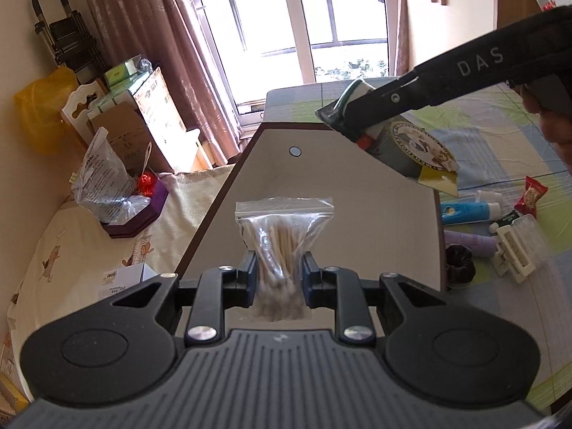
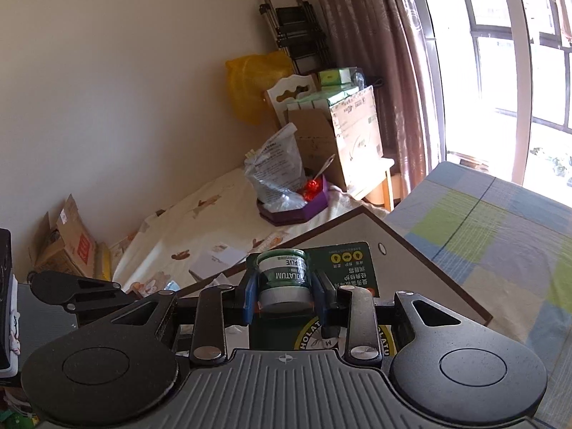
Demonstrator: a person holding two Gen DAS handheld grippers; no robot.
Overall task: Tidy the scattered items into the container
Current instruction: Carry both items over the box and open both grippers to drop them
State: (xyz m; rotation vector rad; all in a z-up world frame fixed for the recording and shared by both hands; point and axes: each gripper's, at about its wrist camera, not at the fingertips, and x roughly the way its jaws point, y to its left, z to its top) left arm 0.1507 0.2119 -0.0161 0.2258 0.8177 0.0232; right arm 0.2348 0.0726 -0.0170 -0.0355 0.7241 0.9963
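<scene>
Swabs bagged, left tool pinching clear plastic.

1 swab bag, 1 salve pack, 3 tubes.

Bright daylight pours through a tall white-framed window hung with brown patterned curtains; stacked cardboard boxes stand against cream walls.

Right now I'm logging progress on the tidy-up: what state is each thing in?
left gripper: shut on the cotton swab bag
cotton swab bag: zip closed, held above the board
right gripper: shut on the balm pack
balm pack: carded, lifted over the board
tubes: lying on the bed
black scrunchie: lying on the bed
</scene>
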